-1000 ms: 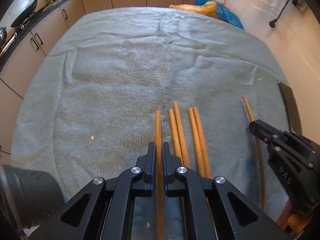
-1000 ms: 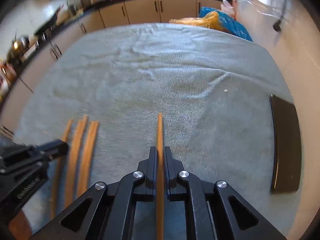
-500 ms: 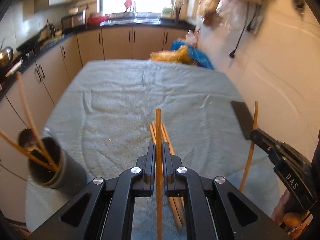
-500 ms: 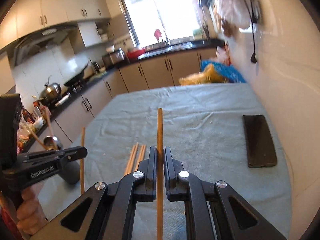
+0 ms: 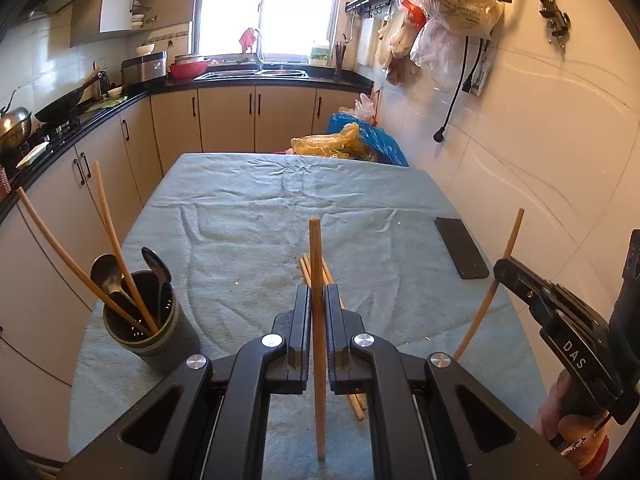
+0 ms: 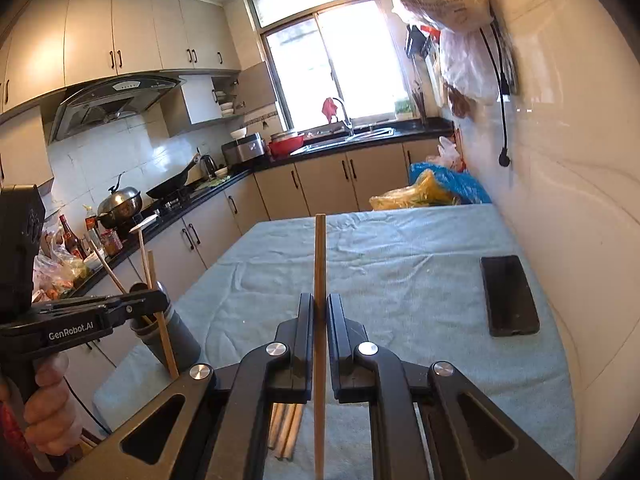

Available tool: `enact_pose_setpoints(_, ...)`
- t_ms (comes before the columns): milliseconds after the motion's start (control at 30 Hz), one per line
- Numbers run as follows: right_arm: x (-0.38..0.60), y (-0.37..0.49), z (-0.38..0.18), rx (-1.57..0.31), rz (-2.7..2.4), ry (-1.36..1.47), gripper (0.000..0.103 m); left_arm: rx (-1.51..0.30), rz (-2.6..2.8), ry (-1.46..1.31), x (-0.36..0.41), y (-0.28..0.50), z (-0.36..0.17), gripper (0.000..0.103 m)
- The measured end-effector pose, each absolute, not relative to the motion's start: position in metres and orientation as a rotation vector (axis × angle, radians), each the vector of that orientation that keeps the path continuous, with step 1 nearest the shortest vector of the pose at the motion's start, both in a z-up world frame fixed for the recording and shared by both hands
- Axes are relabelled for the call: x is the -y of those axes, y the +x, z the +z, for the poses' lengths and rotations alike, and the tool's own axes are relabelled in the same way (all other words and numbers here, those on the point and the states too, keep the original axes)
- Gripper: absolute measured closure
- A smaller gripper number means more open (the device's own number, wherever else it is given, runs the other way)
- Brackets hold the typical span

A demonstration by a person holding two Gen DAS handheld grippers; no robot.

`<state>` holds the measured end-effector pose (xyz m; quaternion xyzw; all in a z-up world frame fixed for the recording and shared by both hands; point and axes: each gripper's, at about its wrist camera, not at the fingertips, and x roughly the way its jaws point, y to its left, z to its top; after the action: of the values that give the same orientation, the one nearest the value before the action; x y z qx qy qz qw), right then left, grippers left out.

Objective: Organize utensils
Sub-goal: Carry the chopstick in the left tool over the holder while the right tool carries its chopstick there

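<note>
Both tongs carry a chopstick, holder waiting at the counter's left edge

The left tongs (image 5: 318,300) are clamped on one chopstick (image 5: 316,264), the right tongs (image 6: 320,312) on another (image 6: 320,256). Best to tip each stick upright over the grey holder (image 5: 148,328), clear of the spoons (image 5: 106,276), before letting go; more chopsticks (image 5: 332,280) lie mid-counter.

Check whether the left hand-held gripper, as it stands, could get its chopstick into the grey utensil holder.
Probably yes: the left hand-held gripper grips its chopstick above the table, and the utensil holder stands open-topped with nothing between them.
</note>
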<state>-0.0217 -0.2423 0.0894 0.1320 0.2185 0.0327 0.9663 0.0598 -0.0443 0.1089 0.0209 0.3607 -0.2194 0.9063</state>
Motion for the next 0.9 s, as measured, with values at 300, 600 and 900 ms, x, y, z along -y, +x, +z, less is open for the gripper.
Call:
enact_pose_setpoints(300, 0.230, -0.020, 0.099, -0.430, 0.076, 0.245, 0.096, -0.729, -0.449, 0.018, 0.030, 0.058, 0.115, 0.097)
enact_pose_setpoints(600, 0.227, -0.014, 0.109, -0.414, 0.103, 0.250, 0.096, -0.704, -0.441, 0.006, 0.020, 0.053, 0.127, 0.097)
enact_pose_setpoints(900, 0.219, -0.012, 0.118, -0.398, 0.146, 0.267, 0.096, -0.659, -0.431, -0.004, 0.005, 0.046, 0.149, 0.097)
